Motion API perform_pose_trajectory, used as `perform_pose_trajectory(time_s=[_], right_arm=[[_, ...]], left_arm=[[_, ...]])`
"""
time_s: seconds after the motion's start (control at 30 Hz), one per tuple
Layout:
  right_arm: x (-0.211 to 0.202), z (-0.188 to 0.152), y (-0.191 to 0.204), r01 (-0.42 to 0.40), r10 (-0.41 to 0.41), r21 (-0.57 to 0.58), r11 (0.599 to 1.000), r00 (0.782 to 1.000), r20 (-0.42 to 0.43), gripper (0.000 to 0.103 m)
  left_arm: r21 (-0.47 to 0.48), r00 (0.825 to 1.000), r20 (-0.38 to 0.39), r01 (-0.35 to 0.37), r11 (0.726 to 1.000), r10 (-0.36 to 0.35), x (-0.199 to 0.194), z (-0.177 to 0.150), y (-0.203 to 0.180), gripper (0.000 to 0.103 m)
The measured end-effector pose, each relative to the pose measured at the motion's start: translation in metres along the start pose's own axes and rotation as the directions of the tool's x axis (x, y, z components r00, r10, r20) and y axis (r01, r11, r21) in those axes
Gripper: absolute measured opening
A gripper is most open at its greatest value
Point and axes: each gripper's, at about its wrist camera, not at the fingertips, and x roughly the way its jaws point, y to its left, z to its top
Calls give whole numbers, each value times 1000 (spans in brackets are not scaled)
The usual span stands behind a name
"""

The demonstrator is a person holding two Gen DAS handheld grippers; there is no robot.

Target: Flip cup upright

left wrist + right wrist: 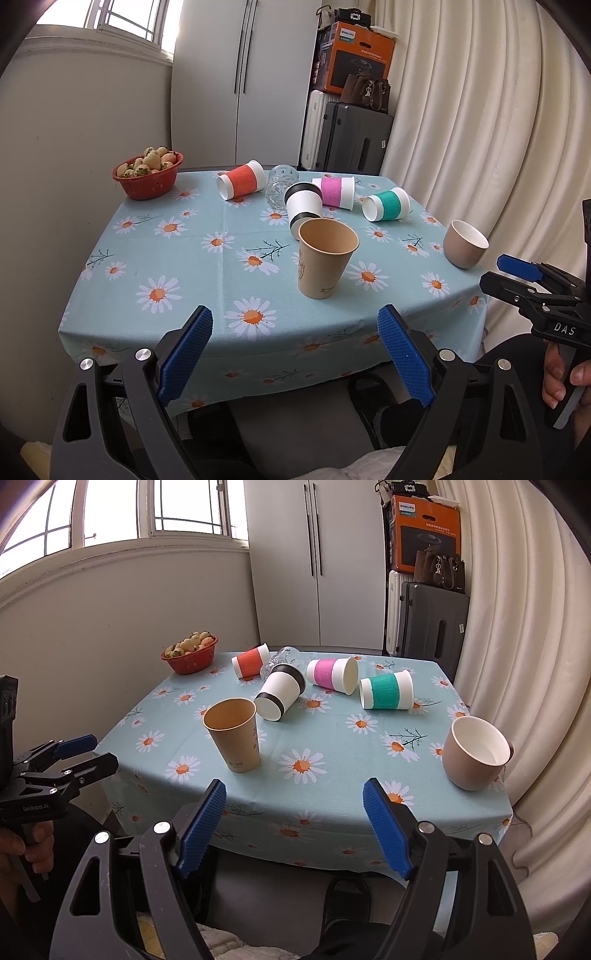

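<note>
Left tongs and right tongs are both spread wide and hold nothing, positioned off the near edge of the desk with the daisy-print blue cloth. The upright brown paper cup stands nearest that edge. Behind the paper cup, touching it or nearly so, the white cup with black bands lies on its side. The beige ceramic cup stands upright to the paper cup's right.

Home dining corner, bench under a daisy tablecloth, bowl of strawberries, white wardrobe, cream curtains, stacked suitcases, handbag, appliance box, window
</note>
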Motion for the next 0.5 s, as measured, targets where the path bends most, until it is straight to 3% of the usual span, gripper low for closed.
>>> perform_pose_trajectory(time_s=[0.5], right_arm=[[1, 1, 4, 1, -1, -23, 1000, 1000, -4, 76]], left_arm=[[-3, 1000, 4, -2, 1000, 2, -1, -1, -1, 89]])
